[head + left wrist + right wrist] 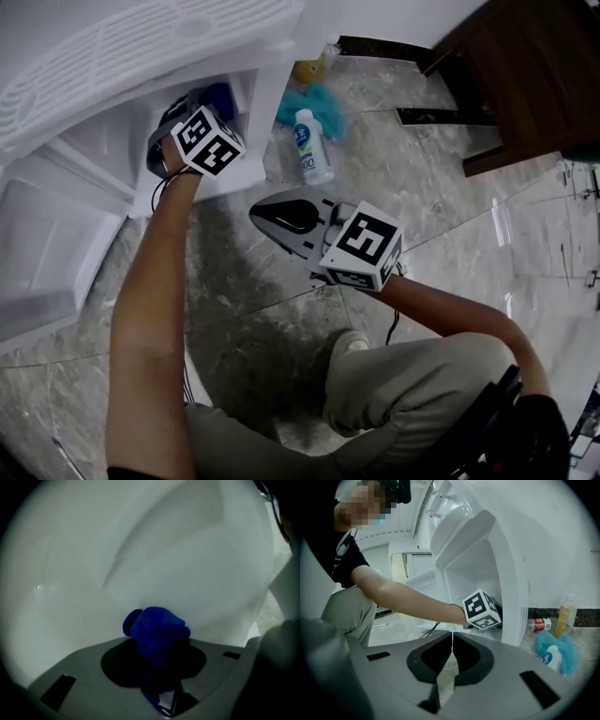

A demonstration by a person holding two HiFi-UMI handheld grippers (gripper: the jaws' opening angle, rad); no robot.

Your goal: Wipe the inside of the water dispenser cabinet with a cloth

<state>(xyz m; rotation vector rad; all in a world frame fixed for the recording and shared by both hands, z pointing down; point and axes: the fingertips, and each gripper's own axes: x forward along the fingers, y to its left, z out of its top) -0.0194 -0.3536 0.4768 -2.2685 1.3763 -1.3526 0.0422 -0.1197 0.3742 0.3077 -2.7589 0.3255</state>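
My left gripper (190, 112) reaches into the open lower cabinet (246, 98) of the white water dispenser. It is shut on a bunched blue cloth (157, 630), which sits against the white inner wall (154, 550) of the cabinet. A bit of the blue cloth (219, 96) shows past the left gripper's marker cube (208, 141). My right gripper (264, 217) hovers over the floor outside the cabinet, shut with nothing between its jaws. In the right gripper view the shut right gripper (451, 639) points at the cabinet opening (468, 571) and the left marker cube (482, 610).
The cabinet door (47, 244) stands open at the left. On the marble floor beside the dispenser lie a white bottle (312, 145), a teal cloth (319, 101) and a yellow bottle (565, 616). A red-labelled bottle (541, 624) lies there too. Dark wooden furniture (520, 75) stands at the right.
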